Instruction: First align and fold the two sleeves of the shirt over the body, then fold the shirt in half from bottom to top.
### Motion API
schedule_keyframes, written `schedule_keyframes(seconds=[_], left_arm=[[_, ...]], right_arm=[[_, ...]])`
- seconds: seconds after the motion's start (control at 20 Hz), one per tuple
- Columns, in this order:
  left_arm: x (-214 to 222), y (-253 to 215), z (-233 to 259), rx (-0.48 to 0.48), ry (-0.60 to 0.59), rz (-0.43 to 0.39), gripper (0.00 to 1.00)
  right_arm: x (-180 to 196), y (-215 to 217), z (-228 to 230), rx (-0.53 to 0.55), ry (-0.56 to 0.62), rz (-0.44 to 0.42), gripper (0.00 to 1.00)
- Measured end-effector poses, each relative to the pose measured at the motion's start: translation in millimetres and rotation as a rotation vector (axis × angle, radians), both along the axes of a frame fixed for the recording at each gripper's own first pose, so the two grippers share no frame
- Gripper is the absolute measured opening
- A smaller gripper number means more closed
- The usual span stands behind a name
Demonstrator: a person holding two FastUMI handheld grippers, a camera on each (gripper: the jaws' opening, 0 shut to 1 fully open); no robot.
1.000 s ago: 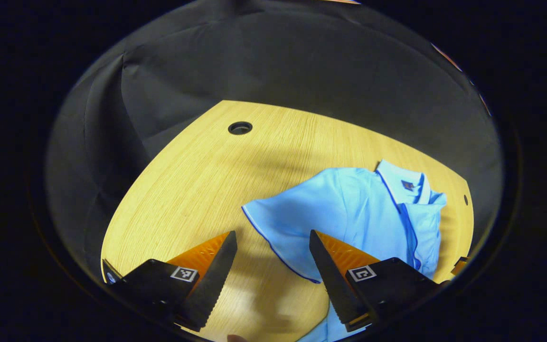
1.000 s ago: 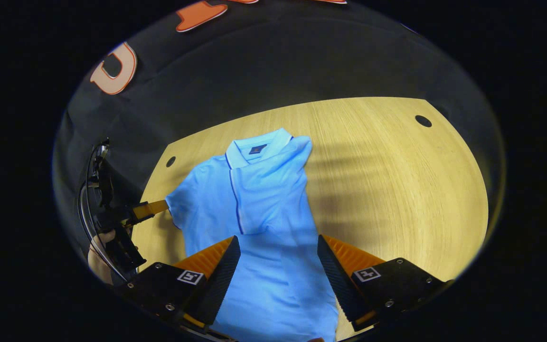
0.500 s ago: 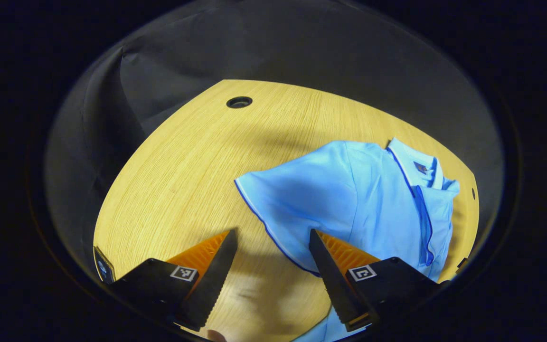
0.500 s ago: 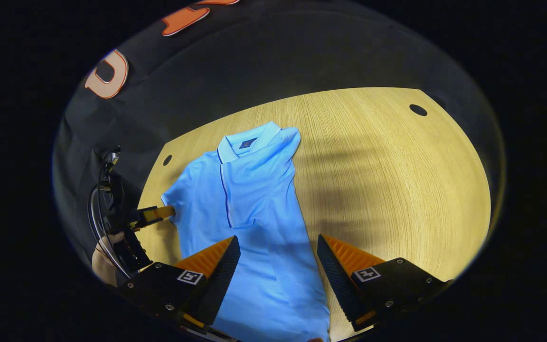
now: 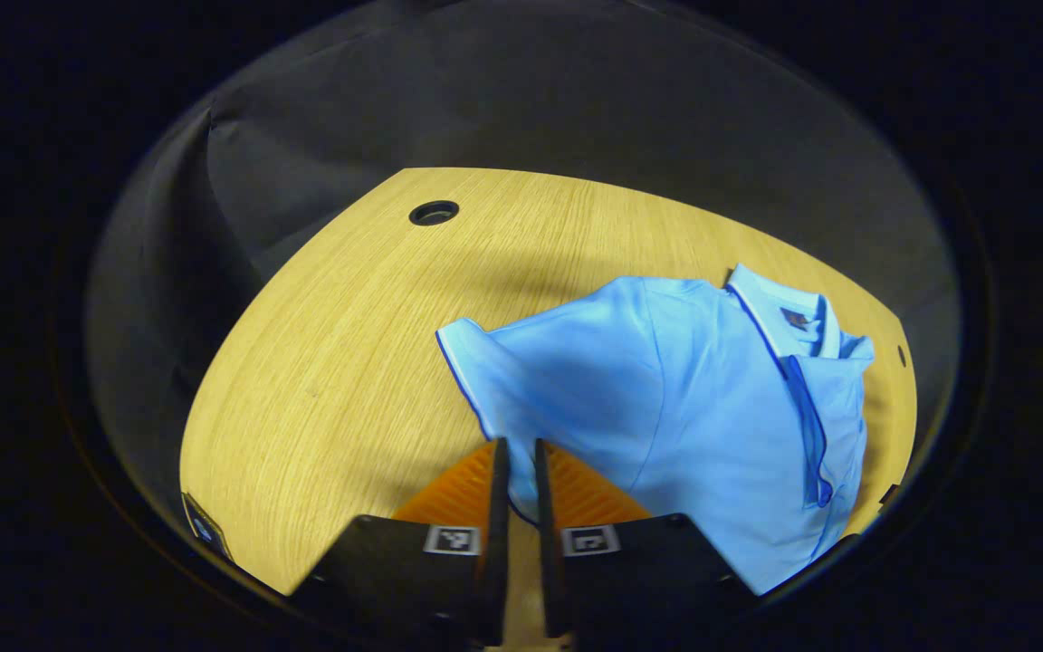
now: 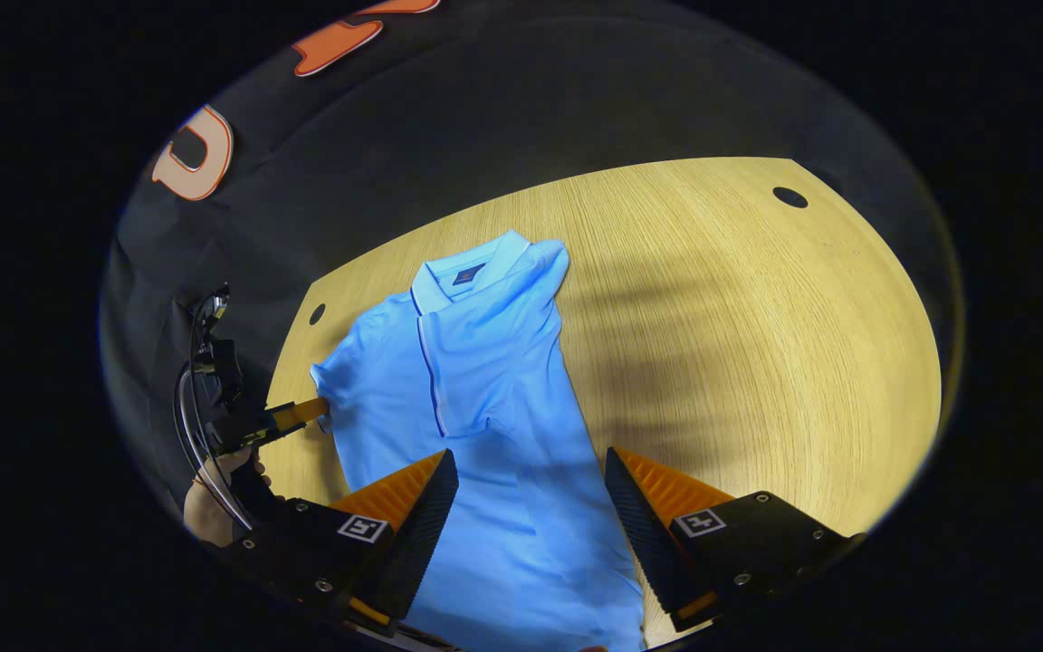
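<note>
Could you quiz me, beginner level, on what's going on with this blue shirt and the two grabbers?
1. True or false: the left gripper has its fingers closed on the edge of the shirt's sleeve.
2. The right gripper is: A) pinching the collar, B) open over the shirt's lower body, C) resting on the bare table.
3. Fill in: the sleeve on the opposite side lies already folded over the ____.

Key: 1 true; 2 B; 3 body.
</note>
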State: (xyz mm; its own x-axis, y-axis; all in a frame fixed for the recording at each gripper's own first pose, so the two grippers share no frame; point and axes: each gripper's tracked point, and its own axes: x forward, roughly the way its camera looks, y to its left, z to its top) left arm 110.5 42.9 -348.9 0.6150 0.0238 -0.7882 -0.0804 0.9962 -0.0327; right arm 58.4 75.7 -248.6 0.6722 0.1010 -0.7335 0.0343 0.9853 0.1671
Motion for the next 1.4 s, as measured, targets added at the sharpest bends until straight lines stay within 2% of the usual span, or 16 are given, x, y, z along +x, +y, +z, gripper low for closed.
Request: schedule_keyframes(seconds=[0.1,0.25,0.35,0.55,0.75,0.9,1.15,1.4], left_arm=[[0,0,2,-0.044,-0.010,0.004,0.05],[-3,-2,4,-0.053,-0.005,-0.040,0.04],[-2,-5,22,-0.043,-0.050,-0.068,0.04],[0,-24,67,0.013,-0.138,-0.190,0.04],[-5,-75,100,-0.007,-0.182,-0.307,0.04],[-10,-114,109,-0.025,-0.172,-0.384,0.04],[-20,-180,117,-0.073,-0.175,-0.462,0.04],[-31,-229,106,-0.079,-0.129,-0.523,0.05]], right_arm=[[-3,6,1,0.006,0.000,0.003,0.99],[-7,11,3,0.007,-0.003,0.001,0.99],[-10,12,6,0.000,-0.008,-0.001,0.99],[-15,12,12,0.002,-0.024,-0.018,0.99],[-19,6,17,0.002,-0.041,-0.035,0.99],[-26,-3,20,0.004,-0.044,-0.046,0.99],[-41,-26,23,0.012,-0.046,-0.065,0.99],[-50,-54,24,0.021,-0.042,-0.090,0.99]])
